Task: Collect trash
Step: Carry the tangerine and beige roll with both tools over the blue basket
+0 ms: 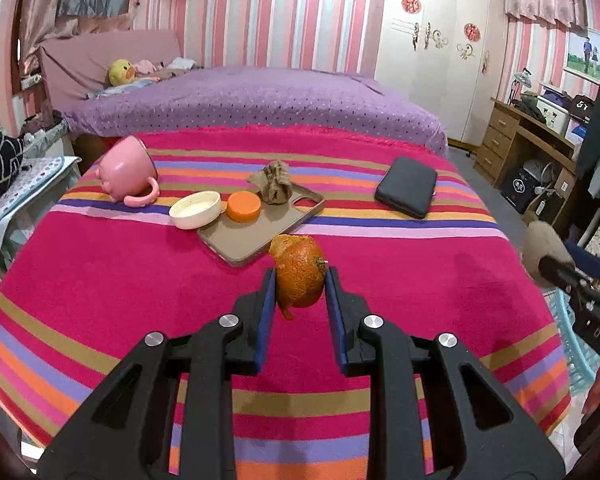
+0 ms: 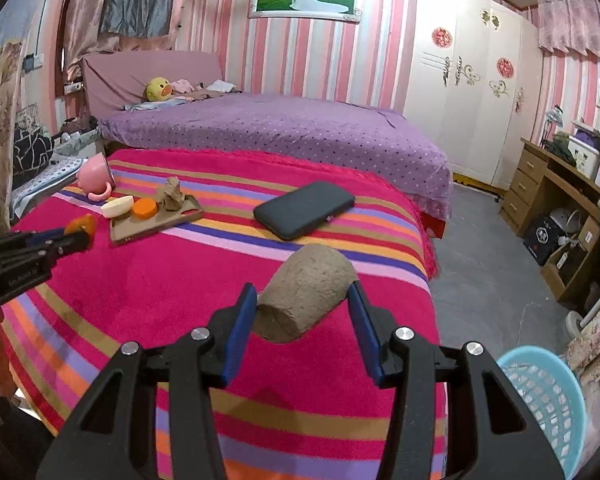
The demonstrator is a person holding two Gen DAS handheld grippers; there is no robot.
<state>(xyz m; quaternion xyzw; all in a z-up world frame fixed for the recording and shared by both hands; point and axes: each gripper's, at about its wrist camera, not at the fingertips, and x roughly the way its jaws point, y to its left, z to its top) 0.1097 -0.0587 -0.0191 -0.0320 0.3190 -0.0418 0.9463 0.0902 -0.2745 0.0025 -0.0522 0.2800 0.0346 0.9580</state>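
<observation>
Left gripper fills the bottom of the left wrist view, blue pads clamped on an orange peel, held above the striped cloth. Beyond it on the cloth: tan phone case with an orange lid and a crumpled brown paper on it, cream dish touching the case's left end, pink mug tipped on its side further left, black phone well apart on the right. Right edge shows the other tool holding a tan roll.

Right wrist view: right gripper closed on a cardboard tube, tube lying crosswise between the pads, lifted over the cloth's right side. Light blue basket sits on the floor at lower right, beside the table. Left tool with the peel shows at the left edge. Black phone lies ahead mid-cloth; case, lid, dish and mug cluster far left.
</observation>
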